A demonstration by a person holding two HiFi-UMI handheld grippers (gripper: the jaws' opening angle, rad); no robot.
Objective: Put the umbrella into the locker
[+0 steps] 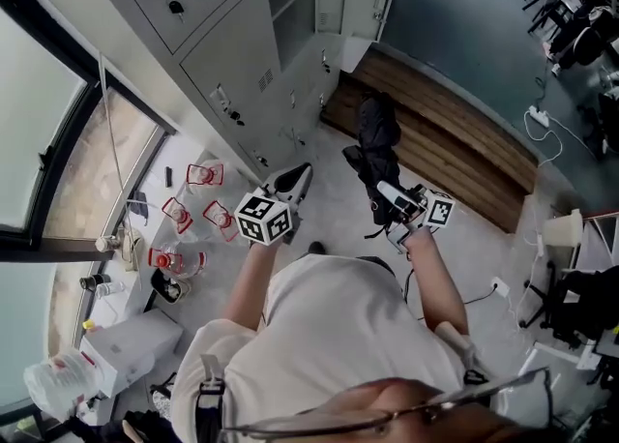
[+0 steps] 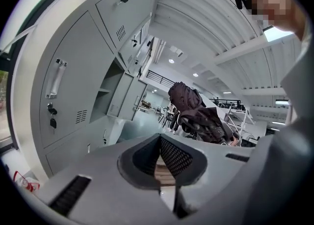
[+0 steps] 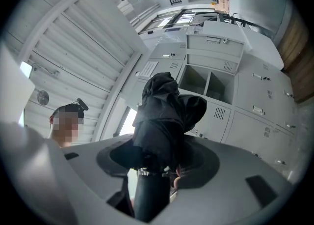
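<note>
The person stands facing the grey lockers (image 1: 227, 64), well short of them. The folded black umbrella (image 3: 164, 121) is in the right gripper (image 1: 392, 197), whose fingers are clamped on it low down, just above the handle, where a strap rings the folds. The left gripper (image 1: 293, 180) carries nothing. Its fingers look brought together, and I see only floor through the gap behind them.

The main risk, as I see it, is the loose cloth. The canopy is bunched and bulging rather than wound tight, so a fold could snag on the rim of the open compartment (image 3: 194, 79) and stall the umbrella halfway in. With the hold so near one end, the long free part could also swing or droop and knock the divider or a door. If the smooth shaft slips between the fingers, it could twist off line.

The umbrella's long axis runs straight out from the right gripper. The handle end is back toward the person, and the bunched top is tilted upward and aimed at the lockers, roughly toward the two open compartments.
</note>
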